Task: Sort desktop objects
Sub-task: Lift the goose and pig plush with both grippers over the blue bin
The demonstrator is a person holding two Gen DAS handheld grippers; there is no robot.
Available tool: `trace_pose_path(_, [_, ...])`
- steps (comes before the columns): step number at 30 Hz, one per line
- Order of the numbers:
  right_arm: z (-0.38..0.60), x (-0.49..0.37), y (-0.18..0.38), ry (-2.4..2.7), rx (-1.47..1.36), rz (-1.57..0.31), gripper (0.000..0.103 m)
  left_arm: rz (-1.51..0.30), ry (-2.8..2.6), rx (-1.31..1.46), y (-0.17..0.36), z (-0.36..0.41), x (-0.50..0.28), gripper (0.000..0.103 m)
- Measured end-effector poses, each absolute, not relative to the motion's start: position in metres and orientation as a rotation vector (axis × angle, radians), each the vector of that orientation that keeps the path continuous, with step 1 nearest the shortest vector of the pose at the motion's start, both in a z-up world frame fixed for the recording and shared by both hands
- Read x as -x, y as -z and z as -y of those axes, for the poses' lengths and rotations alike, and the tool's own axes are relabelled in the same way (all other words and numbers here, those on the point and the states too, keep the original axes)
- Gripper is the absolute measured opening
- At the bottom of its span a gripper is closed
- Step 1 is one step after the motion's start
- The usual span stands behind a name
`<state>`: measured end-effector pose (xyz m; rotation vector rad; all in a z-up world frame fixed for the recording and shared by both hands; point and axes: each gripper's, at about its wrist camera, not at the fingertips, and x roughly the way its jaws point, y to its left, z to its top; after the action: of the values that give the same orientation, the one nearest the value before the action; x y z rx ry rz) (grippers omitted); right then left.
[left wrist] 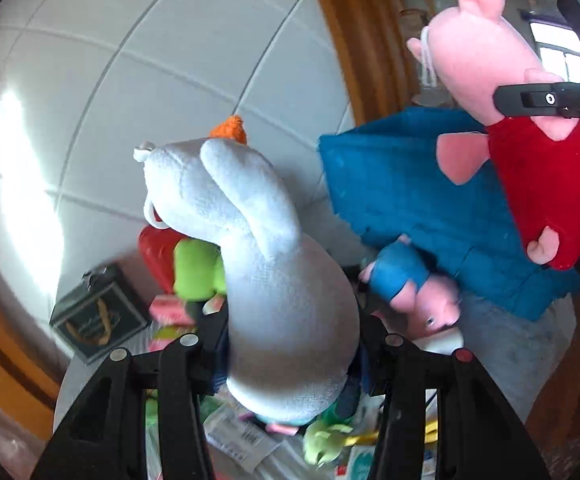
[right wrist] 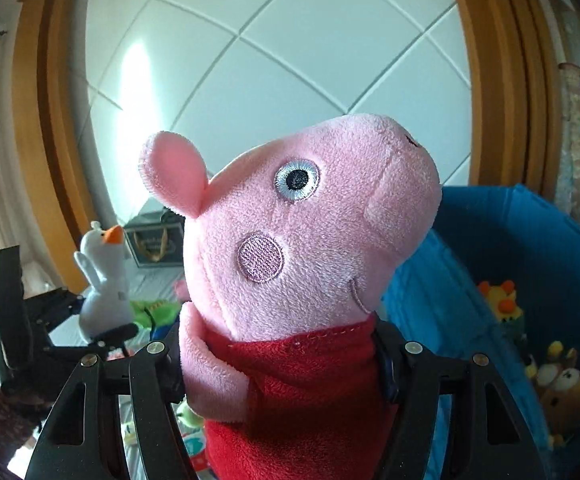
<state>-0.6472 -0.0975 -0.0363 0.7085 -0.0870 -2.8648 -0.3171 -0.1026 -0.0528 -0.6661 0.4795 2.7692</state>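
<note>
White tiled wall (right wrist: pixel 290 60) with wooden frames (right wrist: pixel 501 80) at both sides forms the background; below it lies a table (left wrist: pixel 509 344) crowded with plush toys and packets. Left gripper (left wrist: pixel 290 344) is clenched on a white duck (left wrist: pixel 258 240) at its lower body, the pads pressing both flanks; the duck stands upright between the fingers, orange beak (left wrist: pixel 230 128) pointing away from the camera, held clear above the clutter. Right gripper (right wrist: pixel 286 372) grasps a pink pig (right wrist: pixel 301 220) around its red dress (right wrist: pixel 301 400), fingers set against both sides of the torso; the pig is upright, snout turned up and to the right. In the left view the same pig appears at upper right with one black finger (left wrist: pixel 545 100) across its neck. Blue bin (right wrist: pixel 529 248) stands just right of the pig, open at the top, with yellow and brown plush toys (right wrist: pixel 561 392) inside. A second small pig in blue (left wrist: pixel 409 284) lies on the table beside the bin. A dark box (left wrist: pixel 94 312) sits at the table's far left near the wall. A green toy (left wrist: pixel 194 268) rests behind the duck
</note>
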Motion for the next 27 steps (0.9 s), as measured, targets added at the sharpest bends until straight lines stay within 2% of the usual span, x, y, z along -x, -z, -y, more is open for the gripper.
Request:
trace_pose_path(7, [0.009, 0.571, -0.037, 3.126, -0.466, 0.131, 0.068, -0.478, -2.595, 0.478, -0.012, -0.041, 0.334, 0.047])
trace_pose_path(14, [-0.118, 0.544, -0.060, 3.249, -0.440, 0.244, 0.068, -0.488, -2.531, 0.469, -0.036, -0.174, 0.368, 0.047])
trace_pose_path(19, [-0.184, 0.556, -0.051, 3.234, -0.489, 0.291, 0.068, -0.495, -2.575, 0.468, -0.044, -0.229, 0.390, 0.047])
trace_pose_path(27, [-0.226, 0.590, -0.041, 3.181, -0.533, 0.292, 0.069, -0.497, -2.683, 0.547, -0.043, -0.260, 0.415, 0.048])
